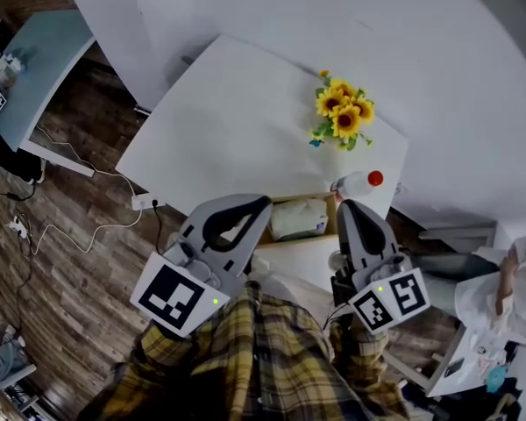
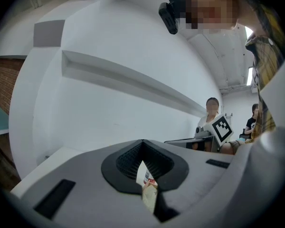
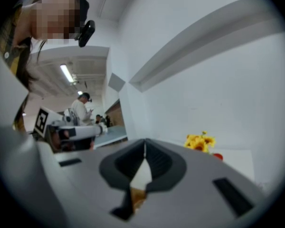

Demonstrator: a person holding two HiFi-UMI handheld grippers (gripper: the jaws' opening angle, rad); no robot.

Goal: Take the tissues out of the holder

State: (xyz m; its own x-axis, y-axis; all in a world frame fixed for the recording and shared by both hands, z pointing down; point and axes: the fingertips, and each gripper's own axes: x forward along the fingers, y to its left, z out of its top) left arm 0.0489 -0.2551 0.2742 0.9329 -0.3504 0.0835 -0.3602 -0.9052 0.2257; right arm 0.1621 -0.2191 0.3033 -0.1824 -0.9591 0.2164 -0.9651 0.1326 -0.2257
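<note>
A pale green pack of tissues (image 1: 300, 218) lies in a low wooden holder (image 1: 331, 213) at the near edge of the white table (image 1: 237, 121). My left gripper (image 1: 264, 203) hovers just left of the holder and my right gripper (image 1: 343, 205) just right of it, both raised above the table. Each is shut with nothing between the fingers. In the left gripper view the left gripper's (image 2: 142, 141) jaws meet, and a strip of the tissue pack (image 2: 146, 177) shows below them. The right gripper view shows the right gripper's (image 3: 145, 140) jaws likewise touching.
A bunch of sunflowers (image 1: 343, 115) stands at the table's far right, and a bottle with a red cap (image 1: 359, 183) lies just behind the holder. Cables and a power strip (image 1: 141, 202) lie on the wooden floor to the left. A person (image 1: 508, 283) sits at the right.
</note>
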